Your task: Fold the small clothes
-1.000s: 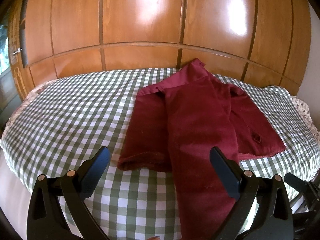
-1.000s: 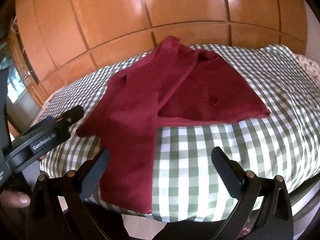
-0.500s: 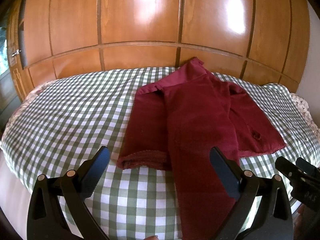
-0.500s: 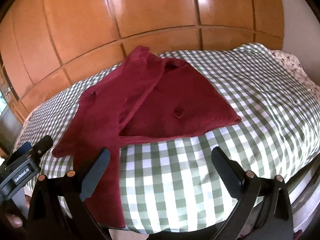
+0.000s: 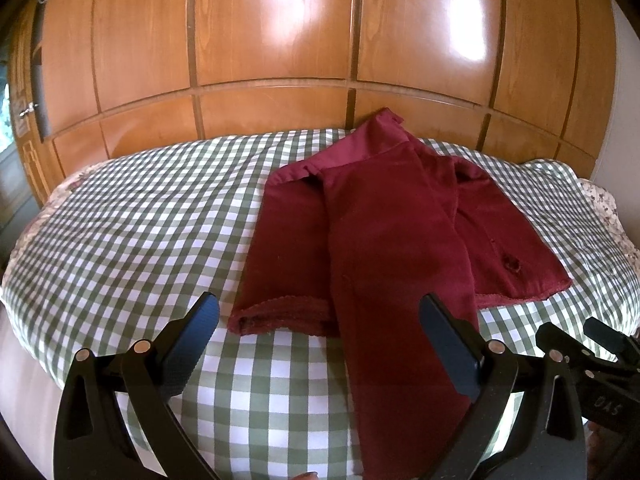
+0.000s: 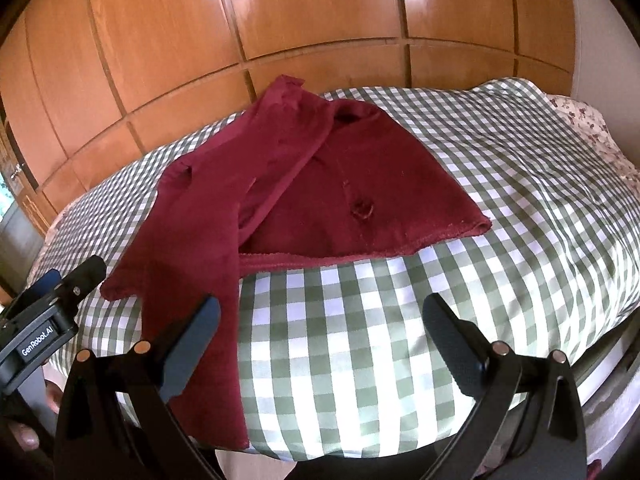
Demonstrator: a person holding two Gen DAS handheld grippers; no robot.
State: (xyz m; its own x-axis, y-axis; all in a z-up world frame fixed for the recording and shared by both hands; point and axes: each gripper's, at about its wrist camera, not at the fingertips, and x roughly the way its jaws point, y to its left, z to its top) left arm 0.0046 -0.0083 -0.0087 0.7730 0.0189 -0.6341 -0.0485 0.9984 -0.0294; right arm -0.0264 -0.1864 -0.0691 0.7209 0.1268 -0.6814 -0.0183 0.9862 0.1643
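A dark red garment point(image 5: 384, 232) lies partly folded on the green-and-white checked bed cover point(image 5: 132, 232). One long part of it runs toward the near edge of the bed and hangs over it. It also shows in the right wrist view point(image 6: 320, 184). My left gripper point(image 5: 320, 344) is open and empty, just short of the garment's near end. My right gripper point(image 6: 320, 344) is open and empty above the bed's near edge, to the right of the hanging part. The left gripper's body shows at the left of the right wrist view point(image 6: 48, 316).
A glossy wooden panelled wall point(image 5: 280, 40) stands right behind the bed. A floral sheet point(image 6: 580, 120) shows at the bed's far right corner. The bed cover point(image 6: 500, 168) lies bare to the right of the garment.
My right gripper has swung to the right, so the garment sits further left in its view. My left gripper has barely moved. The garment lies as before.
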